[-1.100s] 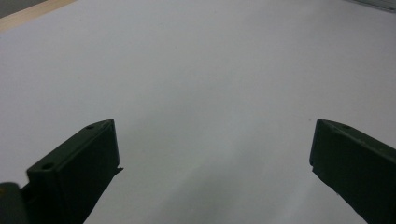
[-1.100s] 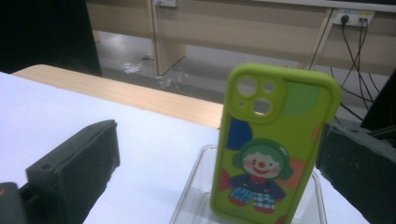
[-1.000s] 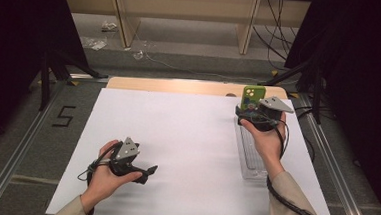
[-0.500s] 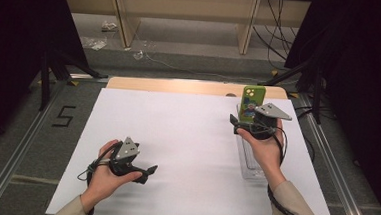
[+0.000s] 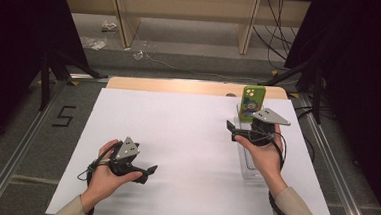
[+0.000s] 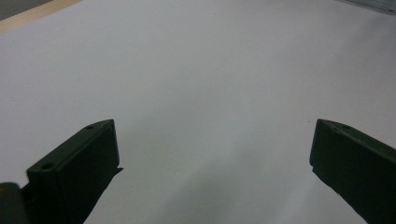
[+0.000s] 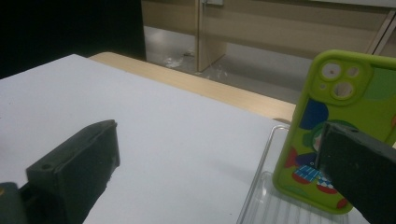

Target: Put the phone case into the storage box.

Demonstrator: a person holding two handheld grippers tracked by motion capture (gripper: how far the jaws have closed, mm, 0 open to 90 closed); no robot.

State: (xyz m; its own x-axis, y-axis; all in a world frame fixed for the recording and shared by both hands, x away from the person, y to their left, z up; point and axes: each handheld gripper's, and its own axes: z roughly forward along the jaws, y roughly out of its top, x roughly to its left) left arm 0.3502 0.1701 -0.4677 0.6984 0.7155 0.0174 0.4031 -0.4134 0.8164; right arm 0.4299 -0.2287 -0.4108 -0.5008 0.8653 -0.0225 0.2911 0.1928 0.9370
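White sheeting covers the counter (image 5: 186, 137), with a wooden strip along its far edge and dark floor and shelving beyond. Starting at the left, the left tongs (image 5: 142, 173) lie low over bare sheet, jaws spread wide with nothing between them; the left gripper view shows plain white ahead of the two black jaws.

Well off to their right, the right tongs (image 5: 230, 130) are held up beside a clear plastic tray (image 5: 247, 166), their jaws also wide apart and gripping nothing. Just beyond and to the right of those jaws a green phone case (image 7: 343, 126) stands upright at the tray's far end, its printed back facing the tongs, its foot inside the tray.

The case looks light and somewhat rubbery: probably grippy rather than slick, flexible if empty, and easily tipped since it stands on its narrow end. Whether a phone sits inside cannot be told. Pinching it across its two long edges, about mid-height and below the camera cutouts, seems the surest hold; squeezing front to back could bow it.
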